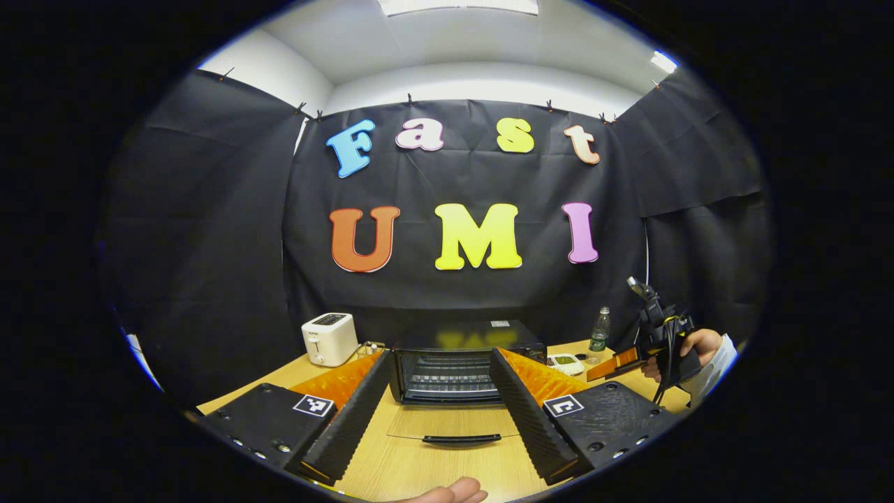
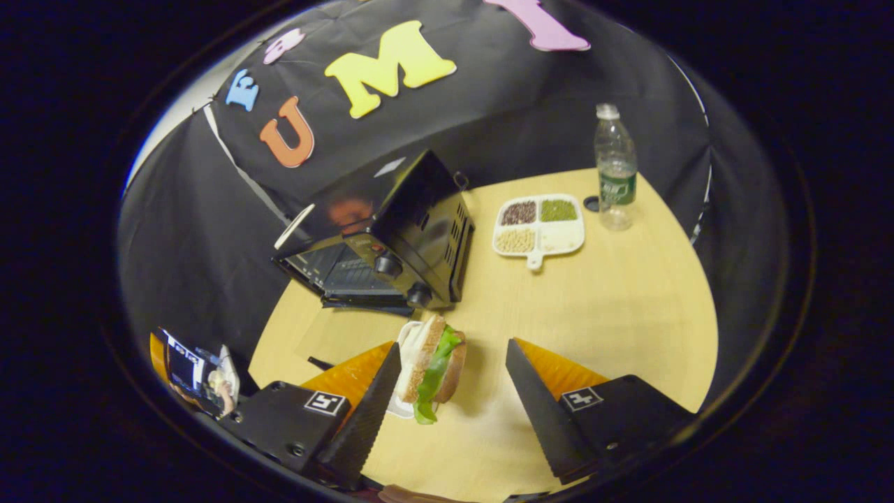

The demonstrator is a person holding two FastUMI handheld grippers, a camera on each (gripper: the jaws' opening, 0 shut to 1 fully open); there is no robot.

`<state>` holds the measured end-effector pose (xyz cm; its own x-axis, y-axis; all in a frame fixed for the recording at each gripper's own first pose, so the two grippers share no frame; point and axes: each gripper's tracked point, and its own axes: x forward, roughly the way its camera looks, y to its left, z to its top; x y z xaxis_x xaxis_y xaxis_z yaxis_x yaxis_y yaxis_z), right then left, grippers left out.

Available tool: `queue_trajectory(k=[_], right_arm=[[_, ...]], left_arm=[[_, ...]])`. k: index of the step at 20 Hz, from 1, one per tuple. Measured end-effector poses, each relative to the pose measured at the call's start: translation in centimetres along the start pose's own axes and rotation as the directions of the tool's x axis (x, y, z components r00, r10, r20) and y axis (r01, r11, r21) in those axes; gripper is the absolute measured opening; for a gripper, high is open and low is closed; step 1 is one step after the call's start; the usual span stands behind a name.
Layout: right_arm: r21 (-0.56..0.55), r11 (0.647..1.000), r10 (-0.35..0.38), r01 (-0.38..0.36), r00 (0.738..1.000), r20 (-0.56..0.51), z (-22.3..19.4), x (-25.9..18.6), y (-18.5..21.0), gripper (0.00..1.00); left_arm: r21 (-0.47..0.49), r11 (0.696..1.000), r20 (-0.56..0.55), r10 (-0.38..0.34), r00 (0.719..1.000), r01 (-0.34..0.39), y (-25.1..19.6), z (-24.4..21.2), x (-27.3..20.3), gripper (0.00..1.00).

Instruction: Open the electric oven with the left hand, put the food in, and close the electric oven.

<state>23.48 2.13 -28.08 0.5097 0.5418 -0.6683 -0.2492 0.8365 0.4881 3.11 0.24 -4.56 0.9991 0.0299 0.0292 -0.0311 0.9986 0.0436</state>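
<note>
Tabletop: sandwich on edge (upright).

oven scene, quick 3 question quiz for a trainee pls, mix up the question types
1. True or false: the oven door is down, open.
2. Which thing lies between the open fingers of the right gripper? A) the water bottle B) the sandwich C) the divided tray of beans
3. Fill in: on the table, left of the oven in the left gripper view, stands a white ____.

Key: 1 true. 2 B; the sandwich is not yet clamped. 3 toaster. The left gripper is open too, holding nothing.
</note>
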Motion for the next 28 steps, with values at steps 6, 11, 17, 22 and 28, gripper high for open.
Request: queue_trajectory(k=[6,11,17,22,28], right_arm=[[0.058,0.995,0.084,-0.076,0.986,-0.141,-1.6,3.0,-0.1,0.85],[0.156,0.979,0.165,-0.133,0.961,-0.221,-2.7,4.9,0.2,0.80],[0.253,0.946,0.263,-0.203,0.937,-0.230,-3.0,5.5,1.3,0.51],[0.237,0.951,0.243,-0.196,0.951,-0.191,-3.4,4.4,2.1,0.40],[0.202,0.963,0.199,-0.178,0.976,-0.090,-3.7,0.5,4.3,0.39]], left_arm=[[0.049,0.999,-0.013,0.005,1.000,-0.004,0.0,0.2,-0.5,0.84],[0.069,0.998,-0.023,-0.001,1.000,0.002,-0.8,-0.2,-0.6,0.94],[0.088,0.996,-0.052,-0.014,0.999,0.019,-1.6,-1.3,-0.4,0.93],[0.088,0.995,-0.050,-0.044,0.998,0.048,-2.1,-1.7,-0.9,0.95],[0.063,0.995,-0.023,-0.074,0.997,0.075,-1.7,-2.0,-2.8,0.95]])
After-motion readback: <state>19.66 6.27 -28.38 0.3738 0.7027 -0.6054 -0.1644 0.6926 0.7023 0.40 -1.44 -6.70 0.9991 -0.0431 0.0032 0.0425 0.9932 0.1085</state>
